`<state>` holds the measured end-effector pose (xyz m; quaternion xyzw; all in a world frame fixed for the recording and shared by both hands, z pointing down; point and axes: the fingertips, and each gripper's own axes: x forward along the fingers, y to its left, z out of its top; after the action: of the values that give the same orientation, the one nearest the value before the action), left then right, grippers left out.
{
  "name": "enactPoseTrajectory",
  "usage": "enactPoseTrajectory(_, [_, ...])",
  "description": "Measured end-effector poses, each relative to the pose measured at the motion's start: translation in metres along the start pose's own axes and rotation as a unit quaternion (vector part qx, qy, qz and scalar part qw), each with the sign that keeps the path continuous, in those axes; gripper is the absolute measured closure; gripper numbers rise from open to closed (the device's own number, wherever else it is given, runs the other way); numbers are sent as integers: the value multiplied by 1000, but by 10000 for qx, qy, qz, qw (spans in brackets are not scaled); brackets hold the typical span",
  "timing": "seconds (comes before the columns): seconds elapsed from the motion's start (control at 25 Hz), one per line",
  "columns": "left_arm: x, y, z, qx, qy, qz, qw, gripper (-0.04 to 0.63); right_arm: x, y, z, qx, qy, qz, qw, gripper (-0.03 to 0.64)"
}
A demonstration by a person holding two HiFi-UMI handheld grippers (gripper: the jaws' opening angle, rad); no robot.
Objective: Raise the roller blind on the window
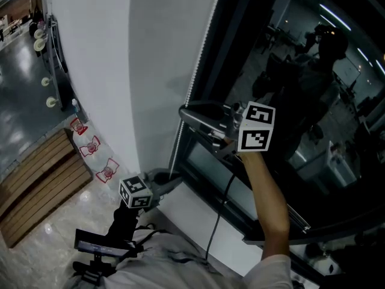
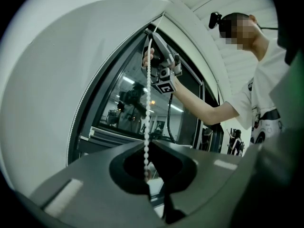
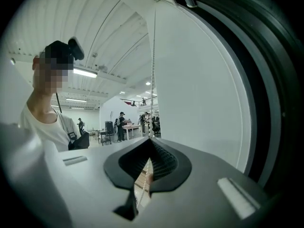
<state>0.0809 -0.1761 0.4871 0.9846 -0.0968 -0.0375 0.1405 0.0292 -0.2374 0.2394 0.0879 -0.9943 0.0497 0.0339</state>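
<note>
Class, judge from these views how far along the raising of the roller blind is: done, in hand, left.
Done: both grippers have the bead chain; the window glass in view is uncovered. In hand: the right gripper is shut on the chain higher up, the left gripper on it lower down. Left: the blind's hem is out of view, so how much pulling remains cannot be told.
</note>
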Motion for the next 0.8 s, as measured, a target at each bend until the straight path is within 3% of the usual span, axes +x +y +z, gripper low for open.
enactPoseTrajectory(0.36, [-4,2,-1,-54,-36,63,10000,597,15,5,-105,603,643,47,9961,612])
enactPoseTrajectory(0.64, [-3,2,-2,-76,-15,62,10000,597,18,12,-137,936,696,86,9931,612])
enactPoseTrajectory(0.8, [-2,2,-1,-69,-13,55,10000,597,19,9,-167,992,1011,-16,9899,612])
